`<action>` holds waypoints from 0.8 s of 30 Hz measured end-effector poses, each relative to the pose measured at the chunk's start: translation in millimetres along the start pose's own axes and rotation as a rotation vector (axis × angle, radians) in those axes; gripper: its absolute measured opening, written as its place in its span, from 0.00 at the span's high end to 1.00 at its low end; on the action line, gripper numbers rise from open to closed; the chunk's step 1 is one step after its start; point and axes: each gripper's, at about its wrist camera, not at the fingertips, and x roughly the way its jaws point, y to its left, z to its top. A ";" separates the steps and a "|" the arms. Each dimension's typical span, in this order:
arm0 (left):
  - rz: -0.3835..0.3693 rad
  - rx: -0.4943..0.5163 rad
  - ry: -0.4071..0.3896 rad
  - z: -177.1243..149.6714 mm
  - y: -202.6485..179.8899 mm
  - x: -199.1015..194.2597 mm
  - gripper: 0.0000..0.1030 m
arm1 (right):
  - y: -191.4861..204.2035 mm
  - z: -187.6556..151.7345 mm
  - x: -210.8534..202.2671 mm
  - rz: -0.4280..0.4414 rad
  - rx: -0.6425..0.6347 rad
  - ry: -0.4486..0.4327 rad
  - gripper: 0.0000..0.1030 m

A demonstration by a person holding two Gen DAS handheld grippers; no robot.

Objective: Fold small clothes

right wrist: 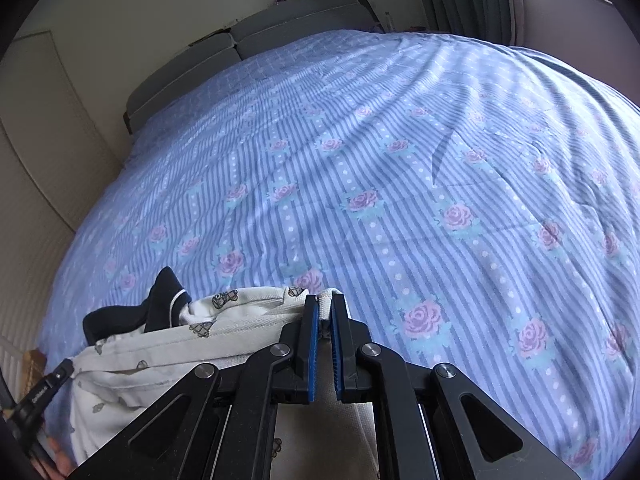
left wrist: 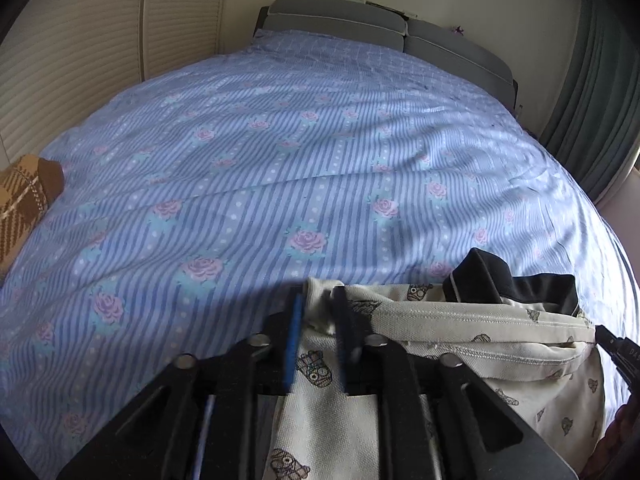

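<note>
Scene: You're holding a small cream shirt w/ little cartoon prints up over the near edge of a bed, blue striped rose-print sheet.
Left gripper: jaws clenched on the shirt's left top corner; cloth is hanging down between and below the fingers.
Right gripper: pads pinching a bunched white hem at the shirt's right top corner, cloth showing between the blue pads.
Garment: top edge is sagging between your two grips; dark navy collar is flopping out above it.
Step in hand: looks like the lift-and-spread before the lay-down, folding proper not yet begun.
Next move calls for: probably drawing both grips apart to tension the edge, then lowering the shirt flat onto the sheet, toward the bed's middle, collar away from you.
Also in frame: tan plaid cloth at the bed's left edge; grey headboard at the far end.
</note>
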 end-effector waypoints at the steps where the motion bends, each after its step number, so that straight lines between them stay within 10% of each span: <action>1: 0.000 0.011 -0.003 -0.5 -1.9 -4.3 0.55 | 0.8 0.3 -1.7 -0.006 -0.005 -0.001 0.84; 5: -0.015 0.064 -0.057 -7.6 -12.8 -34.5 0.48 | 2.4 -3.8 -22.0 -0.025 -0.008 -0.042 0.51; 15: -0.117 0.317 0.039 -39.1 -75.0 -41.8 0.48 | 62.1 -41.9 -41.3 0.017 -0.267 -0.008 0.51; 24: -0.070 0.306 0.107 -30.1 -70.0 -2.6 0.48 | 96.4 -63.8 -14.7 -0.044 -0.458 0.059 0.51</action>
